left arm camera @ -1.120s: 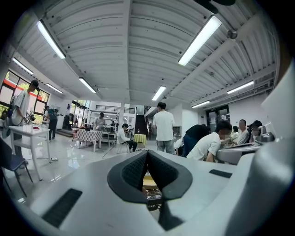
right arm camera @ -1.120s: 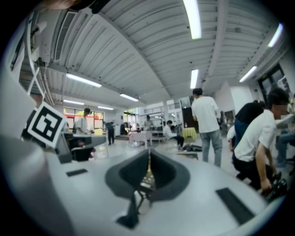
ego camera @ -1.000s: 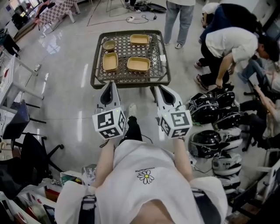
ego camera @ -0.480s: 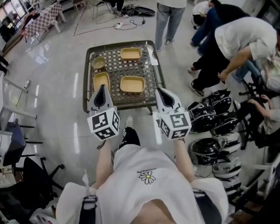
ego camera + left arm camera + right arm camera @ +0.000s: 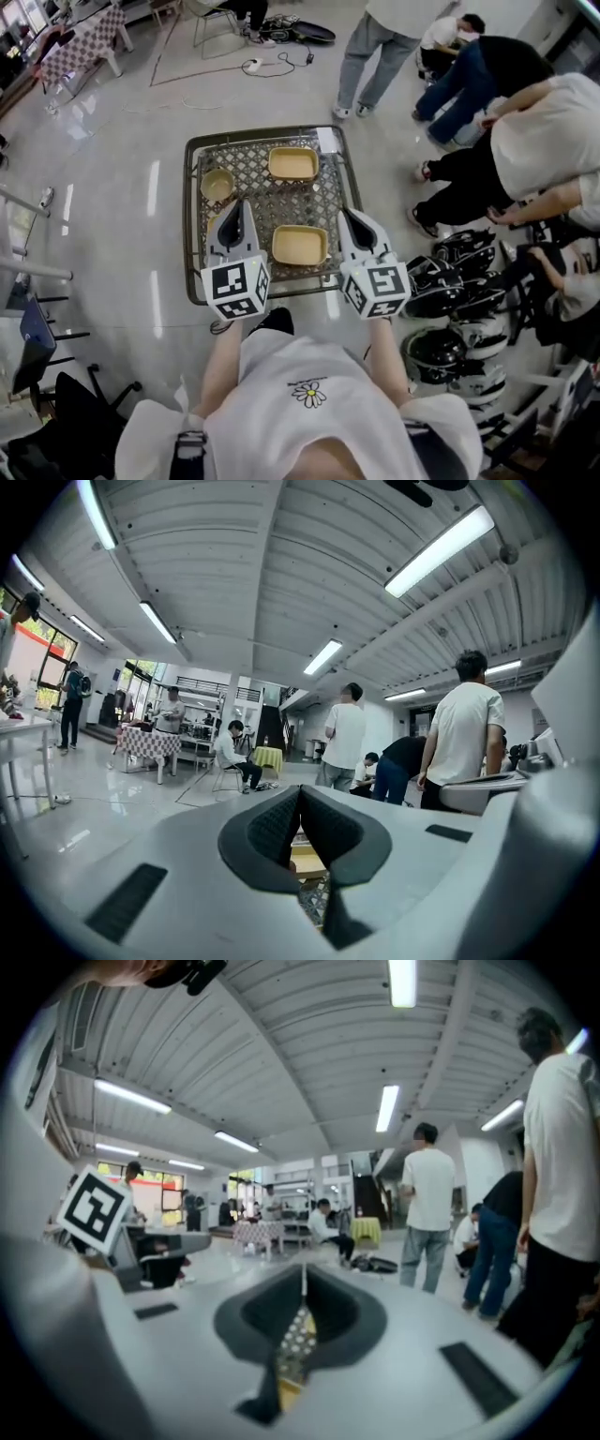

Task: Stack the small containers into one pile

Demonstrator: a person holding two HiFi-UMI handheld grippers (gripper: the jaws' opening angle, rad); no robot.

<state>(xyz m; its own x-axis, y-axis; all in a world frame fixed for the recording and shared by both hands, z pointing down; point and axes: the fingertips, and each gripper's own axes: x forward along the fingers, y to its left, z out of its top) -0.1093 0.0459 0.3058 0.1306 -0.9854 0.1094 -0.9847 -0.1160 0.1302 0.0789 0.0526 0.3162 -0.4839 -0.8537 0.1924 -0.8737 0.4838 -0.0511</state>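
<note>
left gripper (image 5: 236,214): jaws closed, empty | right gripper (image 5: 353,223): jaws closed, empty | both held forward, side by side

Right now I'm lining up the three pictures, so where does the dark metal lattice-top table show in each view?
Head view: the dark metal lattice-top table sits at centre, slightly above the middle.
Left gripper view: a sliver of its lattice shows low centre, under the shut jaws.
Right gripper view: a lattice strip, low centre, under the shut jaws.
Shared landmark: the standing person in a white shirt beyond the table.
</note>
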